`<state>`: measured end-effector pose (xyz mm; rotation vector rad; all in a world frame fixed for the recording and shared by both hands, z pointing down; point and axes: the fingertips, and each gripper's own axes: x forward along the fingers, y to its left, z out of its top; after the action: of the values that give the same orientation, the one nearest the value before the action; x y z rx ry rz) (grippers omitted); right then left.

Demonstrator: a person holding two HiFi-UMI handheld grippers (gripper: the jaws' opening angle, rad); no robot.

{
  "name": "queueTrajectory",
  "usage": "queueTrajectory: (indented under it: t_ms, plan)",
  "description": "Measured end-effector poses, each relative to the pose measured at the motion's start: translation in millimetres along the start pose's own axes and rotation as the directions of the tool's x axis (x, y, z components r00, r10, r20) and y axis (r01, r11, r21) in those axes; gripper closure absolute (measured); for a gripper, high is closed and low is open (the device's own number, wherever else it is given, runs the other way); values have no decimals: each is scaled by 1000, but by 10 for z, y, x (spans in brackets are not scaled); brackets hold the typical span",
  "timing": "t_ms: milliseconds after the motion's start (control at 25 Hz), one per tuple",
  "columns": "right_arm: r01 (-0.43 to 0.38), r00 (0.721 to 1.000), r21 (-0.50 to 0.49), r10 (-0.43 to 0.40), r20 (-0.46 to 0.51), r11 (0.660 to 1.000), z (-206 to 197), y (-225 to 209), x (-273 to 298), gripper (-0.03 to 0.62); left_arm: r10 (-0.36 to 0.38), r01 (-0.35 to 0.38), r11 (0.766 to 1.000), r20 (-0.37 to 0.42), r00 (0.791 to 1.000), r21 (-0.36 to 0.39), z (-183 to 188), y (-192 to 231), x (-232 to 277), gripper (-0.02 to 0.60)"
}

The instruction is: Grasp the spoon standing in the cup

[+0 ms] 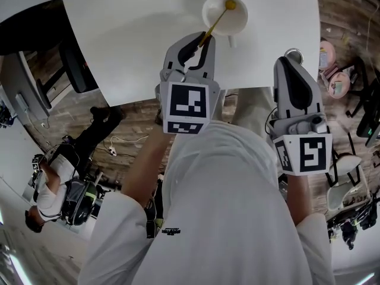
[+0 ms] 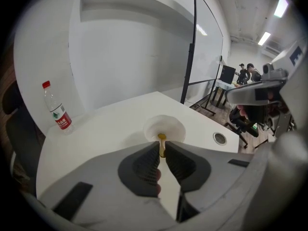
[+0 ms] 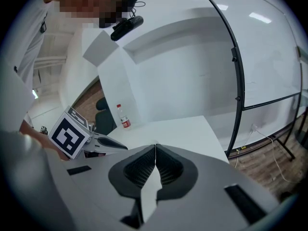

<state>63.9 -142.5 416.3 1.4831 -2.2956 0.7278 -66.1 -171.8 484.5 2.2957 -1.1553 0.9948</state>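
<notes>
White table (image 1: 130, 40) fills the upper half of the head view, with wood flooring and a seated person below its edge. Near the top centre sits a white cup (image 1: 240, 26). A yellow spoon (image 1: 215, 22) stands in it, its bowl inside the cup and its handle leaning over the rim toward the lower left, toward me. The main risk, as I judge it, is the cup. It looks light and nothing steadies it, so pulling the handle sideways or toward me could lever it against the rim and tip or drag the cup. I also have only the far end of the handle, at the very tips, so the spoon could swivel or slip out as I raise it. A straight lift along the handle seems safest. My left gripper (image 1: 198, 42) is narrowed to a slim wedge, its tips pinching the handle just outside the rim. My right gripper (image 1: 291, 57) hangs at the right, over the table's near edge and well apart from the cup, pressed together with nothing between its jaws.
</notes>
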Motion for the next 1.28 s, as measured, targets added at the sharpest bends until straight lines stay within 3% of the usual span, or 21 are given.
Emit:
queueTrajectory:
  t_ms: [640, 1280]
  plan:
    - [29, 999, -12, -29, 25, 1000, 57, -2, -195, 589, 18, -17, 1000, 30, 999, -23, 106, -68, -142, 526]
    - [45, 994, -50, -40, 100, 998, 450, 242, -416, 589, 15, -8, 997, 88, 996, -74, 332, -117, -591, 526]
